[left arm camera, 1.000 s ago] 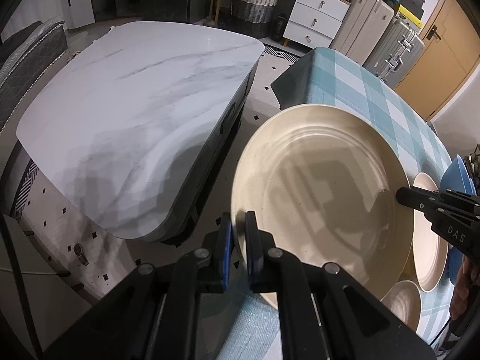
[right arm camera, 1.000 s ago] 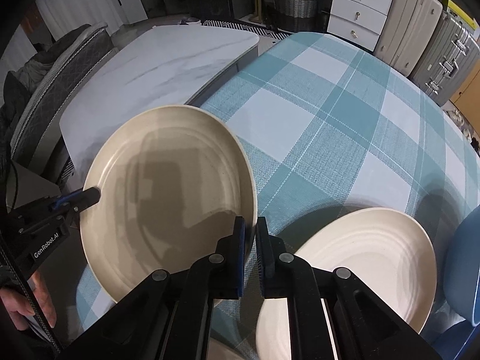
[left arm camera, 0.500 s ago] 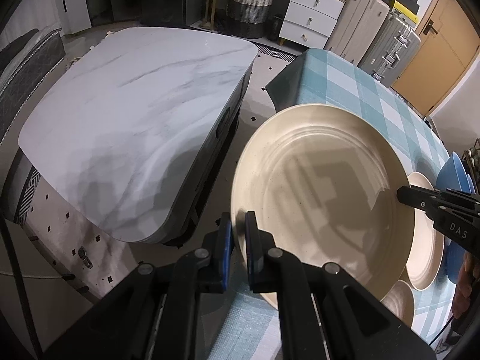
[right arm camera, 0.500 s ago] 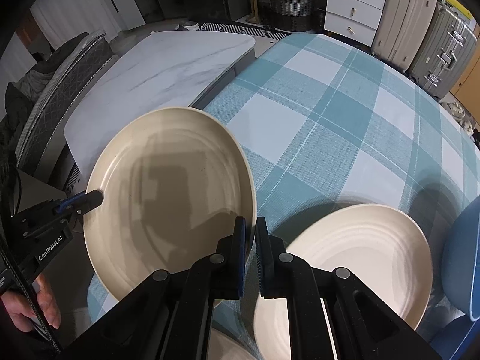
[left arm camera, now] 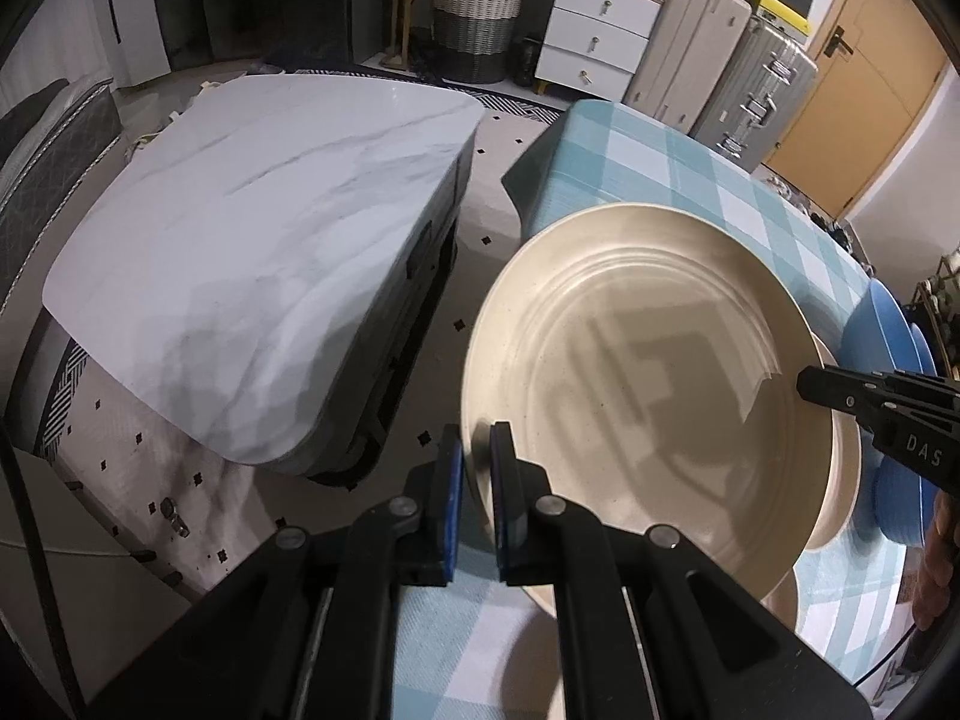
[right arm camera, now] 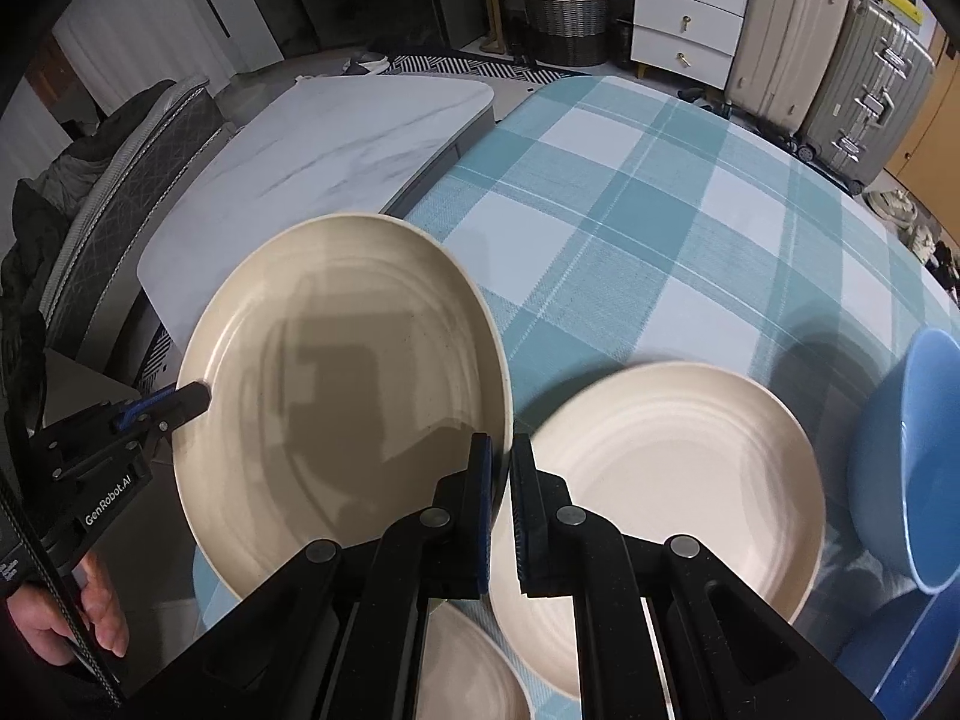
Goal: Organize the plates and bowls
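A large beige plate (right arm camera: pixel 342 396) is pinched at opposite rims by the left gripper (left arm camera: pixel 477 498) and right gripper (right arm camera: pixel 501 516), keeping it level above the checked tablecloth (right arm camera: pixel 630 228), beside a second plate (right arm camera: pixel 672 480).

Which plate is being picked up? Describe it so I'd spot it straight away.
Find the blue-checked table. Over its near corner, beside the marble table, is the largest cream plate. Unlike the paler plate lying flat beside it, this one is clamped at opposite rims by both pairs of black fingers.
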